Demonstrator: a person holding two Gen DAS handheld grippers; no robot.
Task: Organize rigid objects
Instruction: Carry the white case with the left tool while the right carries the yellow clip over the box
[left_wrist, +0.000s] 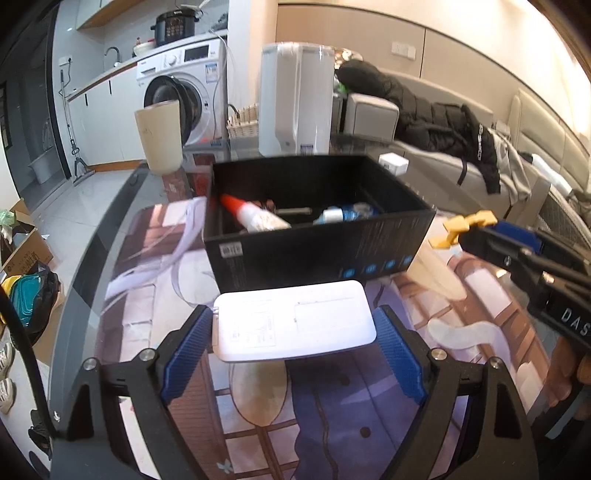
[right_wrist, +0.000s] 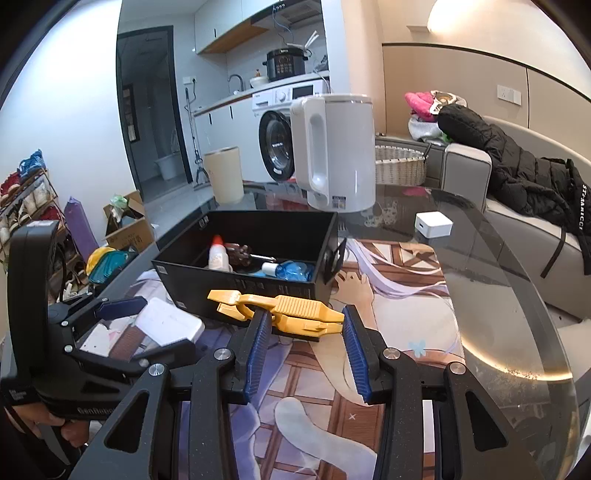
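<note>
On the glass table, a flat white rounded plastic box is clamped by the left gripper. A ribbed yellow plastic clip is pinched by the right gripper; the open black cardboard box is seen from both sides.

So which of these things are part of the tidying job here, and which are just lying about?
Part of the job:
- black box
- white flat device between the left gripper pads
- yellow clip in the right gripper
- glue bottle and blue bottle, in the box

Lying about:
- white kettle
- beige cup
- small white cube
- wicker basket
</note>
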